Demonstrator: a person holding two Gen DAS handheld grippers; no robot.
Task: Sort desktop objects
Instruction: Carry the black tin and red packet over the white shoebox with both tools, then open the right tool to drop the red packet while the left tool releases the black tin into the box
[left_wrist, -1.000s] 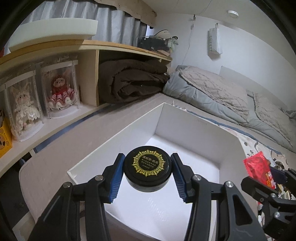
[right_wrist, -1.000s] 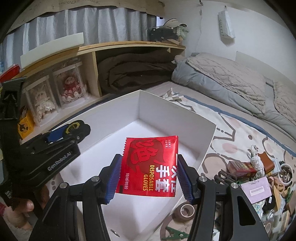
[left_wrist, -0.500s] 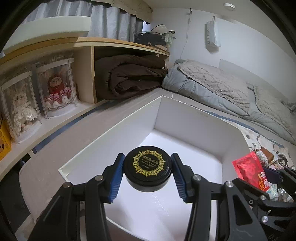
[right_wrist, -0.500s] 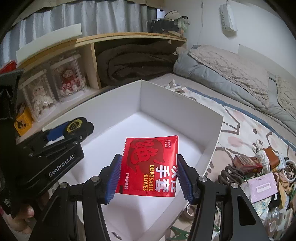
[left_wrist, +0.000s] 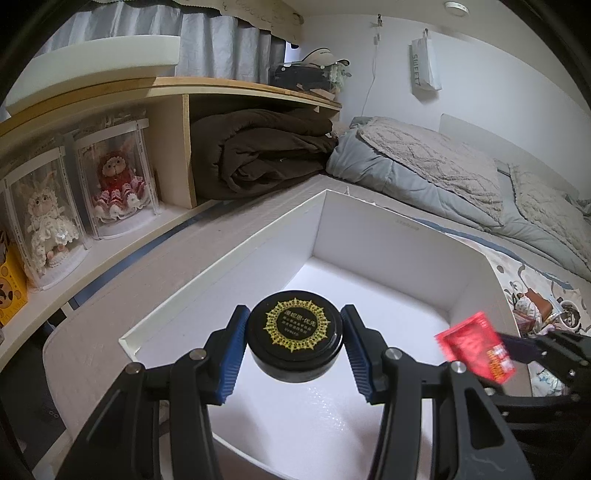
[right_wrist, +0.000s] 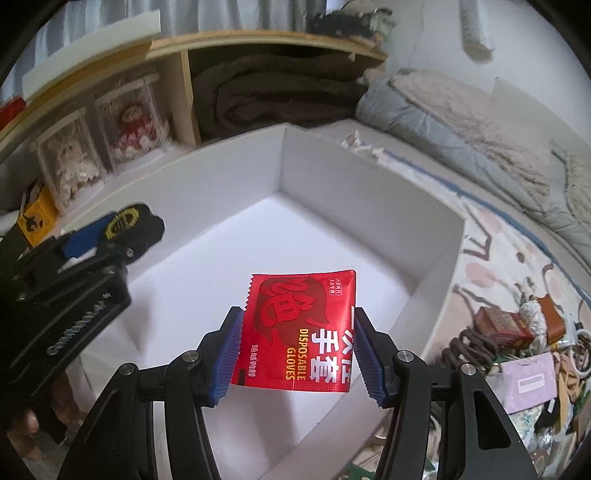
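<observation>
A round black tin (left_wrist: 294, 339) with a gold sunburst label sits between the blue pads of my left gripper (left_wrist: 294, 349), which is shut on it above the near end of a white open box (left_wrist: 384, 243). My right gripper (right_wrist: 297, 349) is shut on a red packet of disposable gloves (right_wrist: 301, 326), held over the box floor (right_wrist: 207, 266). The left wrist view shows the red packet (left_wrist: 476, 350) at the right, inside the box's right wall. In the right wrist view the left gripper with the tin (right_wrist: 127, 221) is at the left.
A wooden shelf (left_wrist: 110, 236) with boxed dolls (left_wrist: 118, 177) and a folded brown blanket (left_wrist: 258, 151) runs along the left. A bed with grey bedding (left_wrist: 443, 173) lies behind. A heap of small items (right_wrist: 524, 343) covers the patterned mat right of the box.
My right gripper has carried the red packet down and further in over the box. The left gripper with the tin has barely moved.
</observation>
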